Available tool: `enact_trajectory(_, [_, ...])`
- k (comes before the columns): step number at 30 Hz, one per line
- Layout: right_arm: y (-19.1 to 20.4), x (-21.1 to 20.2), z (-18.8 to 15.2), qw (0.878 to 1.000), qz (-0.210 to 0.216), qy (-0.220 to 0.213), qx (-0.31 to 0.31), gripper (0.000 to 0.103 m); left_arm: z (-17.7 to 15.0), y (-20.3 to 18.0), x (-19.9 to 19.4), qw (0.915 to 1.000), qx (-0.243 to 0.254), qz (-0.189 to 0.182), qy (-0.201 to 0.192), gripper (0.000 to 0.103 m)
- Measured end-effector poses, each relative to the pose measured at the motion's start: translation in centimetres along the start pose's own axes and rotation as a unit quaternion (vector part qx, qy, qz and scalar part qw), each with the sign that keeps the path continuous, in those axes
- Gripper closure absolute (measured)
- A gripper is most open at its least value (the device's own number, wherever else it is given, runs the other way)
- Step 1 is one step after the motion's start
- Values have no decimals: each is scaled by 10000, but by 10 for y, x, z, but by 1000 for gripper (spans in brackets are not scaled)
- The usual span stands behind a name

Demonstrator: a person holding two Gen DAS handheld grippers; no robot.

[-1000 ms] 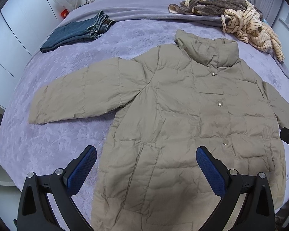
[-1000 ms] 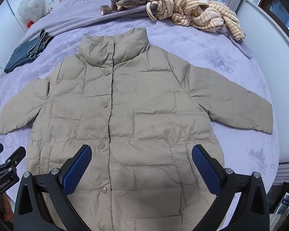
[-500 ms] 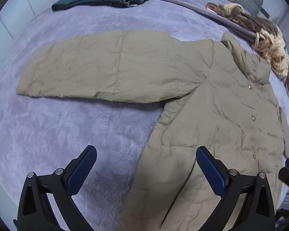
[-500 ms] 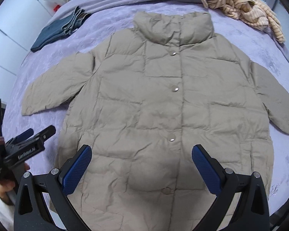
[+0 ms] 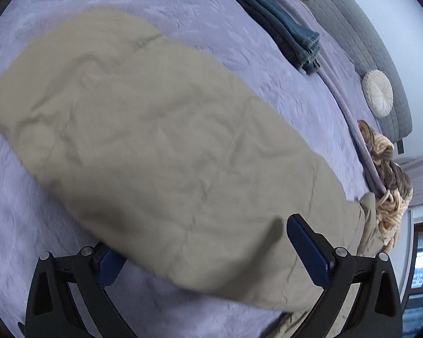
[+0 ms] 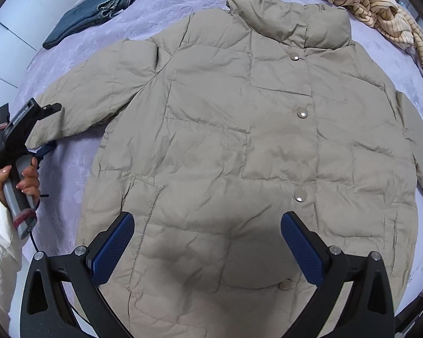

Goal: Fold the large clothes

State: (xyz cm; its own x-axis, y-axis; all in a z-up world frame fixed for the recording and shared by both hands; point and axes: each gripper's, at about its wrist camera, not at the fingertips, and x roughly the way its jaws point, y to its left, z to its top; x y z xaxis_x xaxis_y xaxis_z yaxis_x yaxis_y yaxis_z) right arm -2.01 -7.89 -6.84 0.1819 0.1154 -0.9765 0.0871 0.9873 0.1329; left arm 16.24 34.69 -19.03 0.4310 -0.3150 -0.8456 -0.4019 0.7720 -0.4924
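Bed [image 6: 79,64], lavender textured cover. Lying on it: beige quilted coat [image 6: 239,140] spread flat, front up; folded jeans [image 6: 90,19] far left; heap of striped clothes [image 6: 380,8] far right; round white cushion [image 5: 378,97] by headboard.

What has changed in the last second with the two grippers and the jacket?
The left gripper swung out to the cuff of the beige puffer jacket's sleeve, which now lies between its open fingers. The right gripper came closer over the hem, open. The folded blue jeans stayed put.
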Motion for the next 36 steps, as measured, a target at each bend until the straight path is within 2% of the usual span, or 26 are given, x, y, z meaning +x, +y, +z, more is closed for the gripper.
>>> enact_trajectory(1, [2, 2, 3, 10000, 28, -34, 52, 0, 9, 1, 2, 9999, 10, 103, -95, 14])
enact_trajectory(2, [5, 4, 6, 9999, 72, -76, 115, 0, 19, 1, 4, 9996, 24, 238, -152, 39])
enact_trajectory(3, [7, 6, 10, 9997, 134, -122, 180, 0, 26, 2, 6, 9994, 44, 304, -166, 54])
enact_trajectory(4, [10, 8, 14, 9994, 201, -165, 233, 0, 34, 4, 7, 9997, 45, 160, -170, 87])
enact_trajectory(5, [13, 11, 19, 9989, 288, -219, 282, 0, 40, 7, 6, 9998, 24, -94, -168, 96])
enact_trajectory(7, [22, 15, 29, 9978, 450, -336, 348, 0, 45, 4, -6, 9991, 157, -59, -398, 96])
enact_trajectory(9, [31, 19, 40, 9957, 646, -500, 436, 0, 41, -10, -25, 9956, 636, 124, -678, 96])
enact_trajectory(11, [38, 25, 51, 9917, 956, -654, 566, 9, 35, -29, -49, 9888, 1130, 193, -954, 96])
enact_trajectory(12, [41, 30, 57, 9888, 1173, -657, 640, 33, 31, -36, -62, 9851, 1329, 177, -1073, 96])
enact_trajectory(13, [44, 37, 62, 9859, 1377, -610, 723, 69, 28, -44, -73, 9814, 1515, 144, -1168, 96])
enact_trajectory(14, [46, 45, 68, 9824, 1575, -576, 821, 82, 24, -53, -85, 9777, 1678, 98, -1258, 96])
enact_trajectory(15, [49, 53, 74, 9778, 1796, -584, 906, 88, 20, -62, -95, 9736, 1840, 54, -1352, 96])
enact_trajectory(18, [63, 71, 90, 9683, 2203, -644, 981, 89, 4, -97, -120, 9589, 2356, -68, -1579, 96])
enact_trajectory(21, [76, 101, 102, 9595, 2545, -480, 1107, 89, -16, -132, -136, 9432, 2873, -318, -1639, 96])
enact_trajectory(24, [82, 121, 105, 9583, 2587, -302, 1177, 89, -37, -170, -136, 9362, 3162, -665, -1380, 96])
enact_trajectory(27, [84, 131, 103, 9563, 2665, -68, 1200, 90, -61, -207, -125, 9276, 3452, -787, -1189, 96])
enact_trajectory(29, [83, 127, 99, 9548, 2764, 26, 1090, 90, -75, -229, -117, 9251, 3539, -918, -1027, 96])
enact_trajectory(32, [61, 109, 88, 9534, 2832, 33, 1041, 90, -98, -261, -101, 9175, 3759, -995, -840, 96])
enact_trajectory(34, [30, 91, 76, 9535, 2768, -100, 1186, 89, -121, -284, -86, 9045, 4099, -909, -750, 96])
enact_trajectory(36, [-10, 71, 61, 9596, 2450, -317, 1345, 90, -149, -306, -62, 8885, 4486, -774, -575, 96])
